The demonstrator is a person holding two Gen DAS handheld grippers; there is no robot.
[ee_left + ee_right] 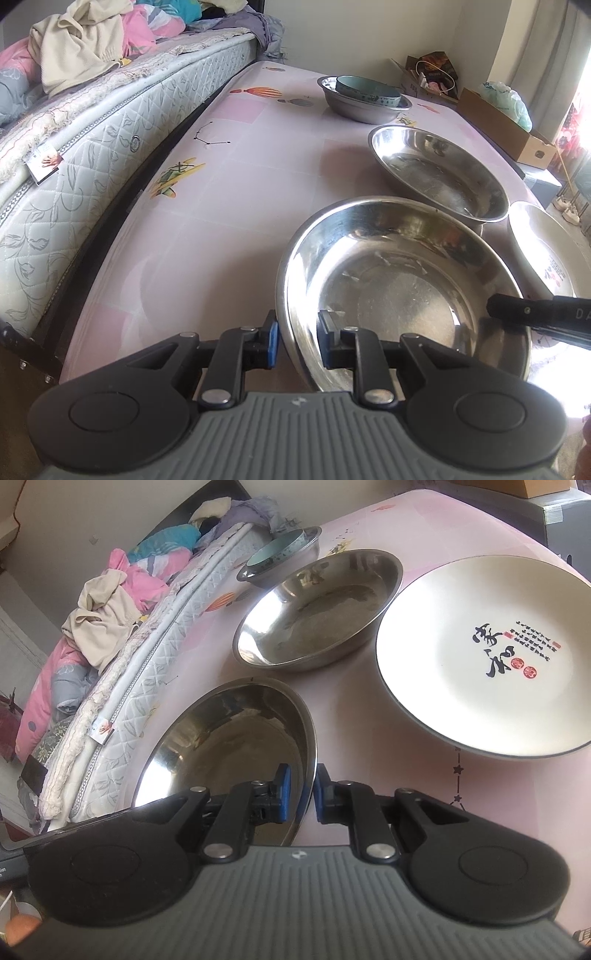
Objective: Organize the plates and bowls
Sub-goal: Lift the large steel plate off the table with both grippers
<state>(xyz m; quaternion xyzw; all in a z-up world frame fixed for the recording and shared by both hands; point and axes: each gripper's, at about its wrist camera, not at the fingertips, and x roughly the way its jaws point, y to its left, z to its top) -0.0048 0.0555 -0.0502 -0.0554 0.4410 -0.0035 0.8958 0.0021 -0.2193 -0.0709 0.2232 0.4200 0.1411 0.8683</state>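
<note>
A near steel dish sits on the pink table. My left gripper straddles its near-left rim, one finger outside, one inside, pads close to the wall. My right gripper straddles the opposite rim the same way; its finger shows in the left wrist view. A second steel dish lies beyond. A white plate with calligraphy lies to the right. A teal bowl sits inside a steel bowl at the far end.
A mattress with piled clothes runs along the table's left edge. A cardboard box and bags stand beyond the table's far right edge. The pink tablecloth has printed pictures.
</note>
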